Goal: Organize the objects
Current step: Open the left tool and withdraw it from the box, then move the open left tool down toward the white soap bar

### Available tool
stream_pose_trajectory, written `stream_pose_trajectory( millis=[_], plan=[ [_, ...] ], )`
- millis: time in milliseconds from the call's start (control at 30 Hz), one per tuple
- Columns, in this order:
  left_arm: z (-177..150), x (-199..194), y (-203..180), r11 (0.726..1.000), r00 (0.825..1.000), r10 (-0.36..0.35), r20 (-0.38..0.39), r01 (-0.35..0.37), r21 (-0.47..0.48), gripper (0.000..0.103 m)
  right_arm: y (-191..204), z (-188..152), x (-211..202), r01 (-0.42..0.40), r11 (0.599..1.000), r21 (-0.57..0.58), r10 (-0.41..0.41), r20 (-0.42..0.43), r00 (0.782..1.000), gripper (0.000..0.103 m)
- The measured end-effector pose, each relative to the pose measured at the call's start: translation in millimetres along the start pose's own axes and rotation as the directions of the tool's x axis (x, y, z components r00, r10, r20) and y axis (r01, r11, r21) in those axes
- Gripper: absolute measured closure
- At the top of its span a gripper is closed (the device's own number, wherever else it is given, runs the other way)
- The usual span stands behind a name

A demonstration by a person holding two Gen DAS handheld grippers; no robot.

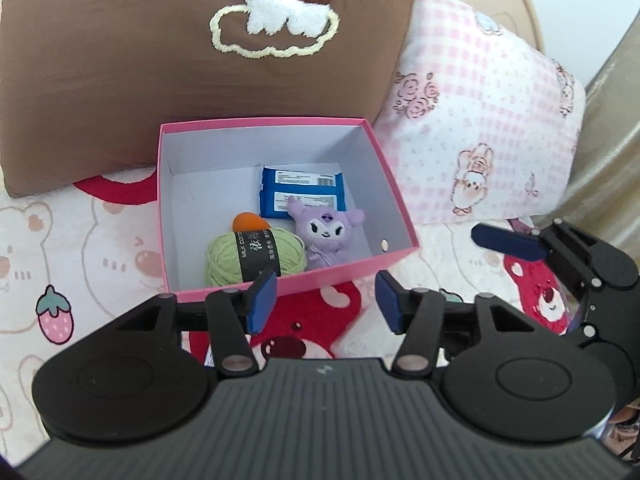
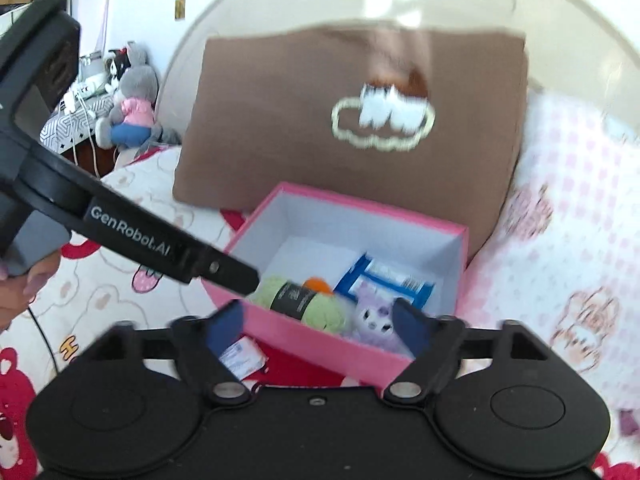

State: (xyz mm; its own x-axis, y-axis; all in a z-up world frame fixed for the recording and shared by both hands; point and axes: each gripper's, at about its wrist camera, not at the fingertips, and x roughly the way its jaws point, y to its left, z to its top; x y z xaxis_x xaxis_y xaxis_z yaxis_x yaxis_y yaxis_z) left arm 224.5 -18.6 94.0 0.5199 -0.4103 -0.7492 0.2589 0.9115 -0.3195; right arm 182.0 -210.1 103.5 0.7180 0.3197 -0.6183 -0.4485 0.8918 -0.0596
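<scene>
I note box [image 1: 276,204] ahead of both jaws, on bed [image 1: 60,240]. Inside: yarn [image 1: 254,260], orange ball [image 1: 250,222], blue packet [image 1: 300,190], purple plush [image 1: 330,238]. Left gripper [image 1: 326,300] jaws part-open, nothing between. Right gripper [image 2: 320,330] jaws wide, nothing held. One small packet [image 2: 242,358] outside box, below my right jaws. Judge sorting nearly done; that packet left.

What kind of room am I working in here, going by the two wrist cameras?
Most likely a bedroom, with the work done on a bed. The pink box sits on a cartoon bear bedsheet, a brown pillow and a pink checked pillow lean behind it, and a curved headboard rises beyond.
</scene>
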Motion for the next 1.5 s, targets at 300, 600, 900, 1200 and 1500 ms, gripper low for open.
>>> stream_pose_trajectory(
  millis=[300, 600, 900, 1200, 1500],
  plan=[
    [-13, -34, -2, 1.000, 1.000, 0.014, -0.017, -0.014, -0.014, 0.007, 7, -6, -26, -0.037, 0.998, 0.051, 0.039, -0.048, 0.998, 0.005],
    [-34, -59, 11, 0.983, 0.990, 0.141, 0.006, -0.139, -0.118, 0.000, 21, -17, -36, -0.064, 0.995, 0.073, 0.069, -0.069, 0.995, 0.004],
    [-62, -71, 19, 0.991, 0.996, 0.082, -0.030, -0.085, -0.104, 0.000, 37, -24, -59, -0.152, 0.988, 0.028, 0.152, 0.006, 0.988, 0.004],
    [-103, -80, 53, 0.982, 0.997, 0.074, 0.031, -0.068, -0.178, 0.000, 77, -48, -46, -0.089, 0.983, -0.162, 0.096, 0.035, 0.995, 0.004],
    [-135, -66, 82, 0.983, 0.997, 0.080, 0.014, -0.077, -0.164, 0.000, 98, -64, -29, -0.178, 0.950, -0.255, 0.197, 0.050, 0.979, 0.004]
  ],
)
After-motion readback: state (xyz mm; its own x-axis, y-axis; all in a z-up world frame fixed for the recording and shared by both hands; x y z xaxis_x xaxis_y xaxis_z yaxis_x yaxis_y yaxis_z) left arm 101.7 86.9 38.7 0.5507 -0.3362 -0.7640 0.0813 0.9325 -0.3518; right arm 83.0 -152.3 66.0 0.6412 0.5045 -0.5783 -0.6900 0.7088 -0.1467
